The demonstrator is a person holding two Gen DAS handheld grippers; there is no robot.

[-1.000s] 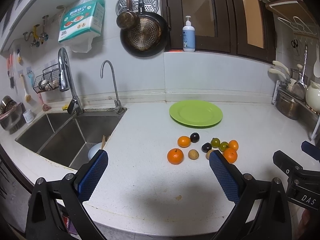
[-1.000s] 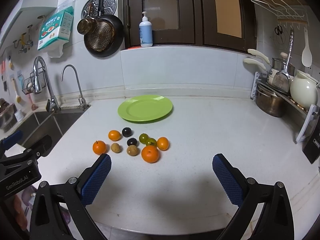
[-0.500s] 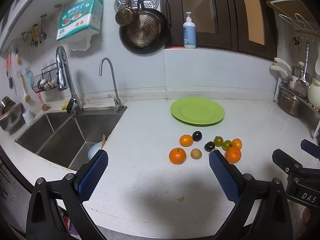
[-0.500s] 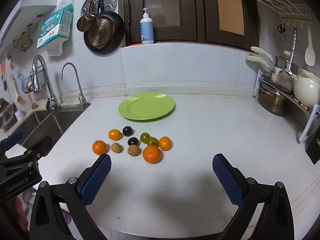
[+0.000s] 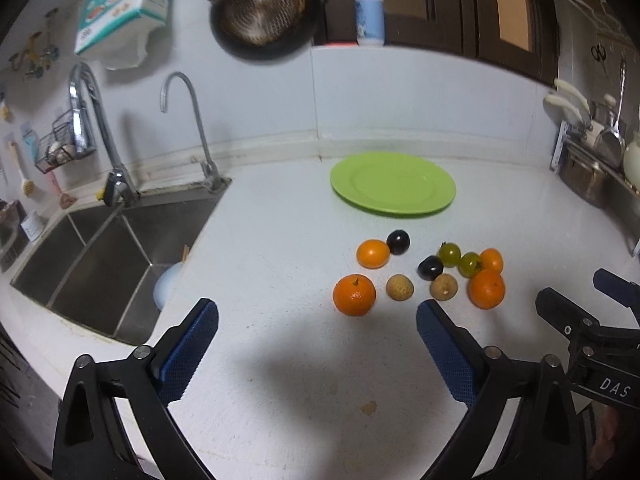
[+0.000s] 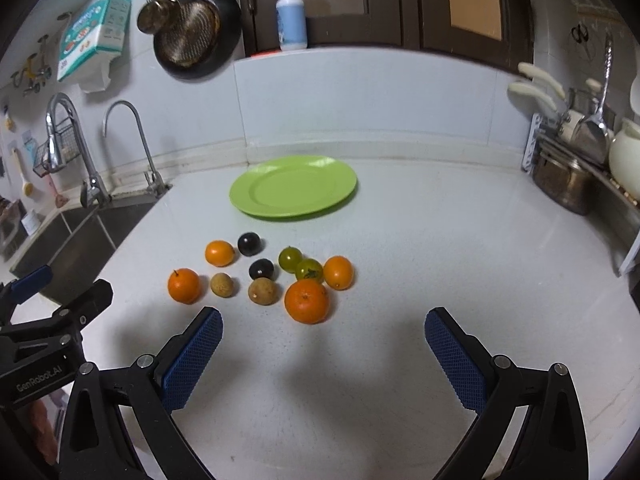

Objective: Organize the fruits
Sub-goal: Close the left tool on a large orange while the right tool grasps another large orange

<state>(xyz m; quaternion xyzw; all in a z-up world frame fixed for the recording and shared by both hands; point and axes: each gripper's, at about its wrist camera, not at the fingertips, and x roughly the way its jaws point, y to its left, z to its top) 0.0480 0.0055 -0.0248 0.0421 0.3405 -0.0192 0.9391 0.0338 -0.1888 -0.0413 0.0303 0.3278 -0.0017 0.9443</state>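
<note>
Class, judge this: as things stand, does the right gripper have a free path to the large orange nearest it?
Probably yes. The right gripper is open, and only bare white counter lies between it and the large round orange.

Nine small fruits lie clustered on the white tabletop (image 6: 420,248) at mid-frame: two mandarins (image 6: 307,301), two kumquats (image 6: 339,272), two dark plums (image 6: 250,243), two green grapes (image 6: 290,258) touching, two brown longans (image 6: 263,290). Above them sits a bare green plate (image 6: 293,186).

I count four orange fruits (image 6: 306,300), two dark plums (image 6: 250,243), two green grapes (image 6: 290,258) and two small brown fruits (image 6: 263,290) on my worktop (image 6: 420,280), plus one green plate (image 6: 248,196).
</note>
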